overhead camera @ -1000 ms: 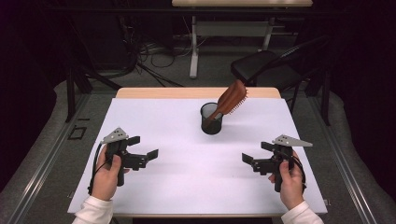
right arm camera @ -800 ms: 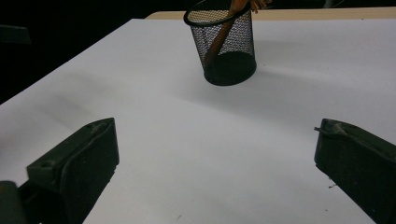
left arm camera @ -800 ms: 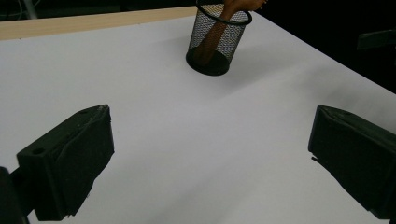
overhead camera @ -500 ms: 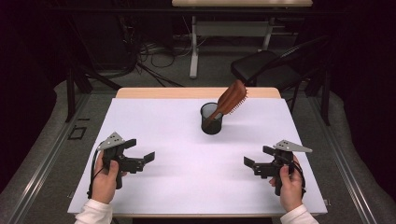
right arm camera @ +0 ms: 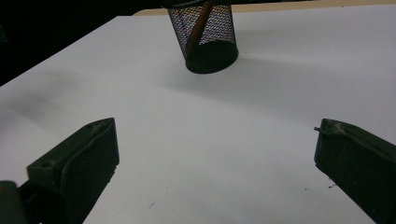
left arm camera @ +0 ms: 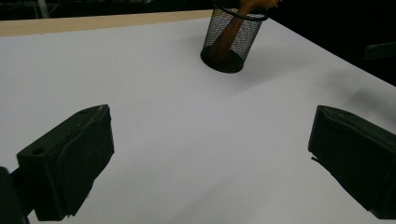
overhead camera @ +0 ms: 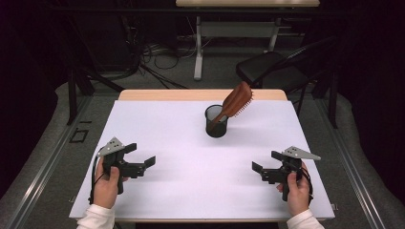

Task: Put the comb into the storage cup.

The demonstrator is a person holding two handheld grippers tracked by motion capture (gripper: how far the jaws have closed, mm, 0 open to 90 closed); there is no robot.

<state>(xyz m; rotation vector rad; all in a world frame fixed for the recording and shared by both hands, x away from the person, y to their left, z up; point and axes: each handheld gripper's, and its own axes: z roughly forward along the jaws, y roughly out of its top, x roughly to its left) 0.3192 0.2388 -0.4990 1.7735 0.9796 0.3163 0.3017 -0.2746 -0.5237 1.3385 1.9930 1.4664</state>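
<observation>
While both the left gripper (overhead camera: 143, 162) and right gripper (overhead camera: 265, 168) rest wide open and empty near the tabletop's (overhead camera: 162, 124) front, the hairbrush (overhead camera: 235, 101) leans in the mesh cup (overhead camera: 216, 125) beyond; approach its exposed head squarely.

A reddish-brown brush (overhead camera: 237, 100) stands in a black mesh cup (overhead camera: 216, 121) near the far edge of a white table (overhead camera: 181, 138) with a pale wood rim, and both grippers (overhead camera: 138, 161) (overhead camera: 263, 164) are black with grey plates.
</observation>
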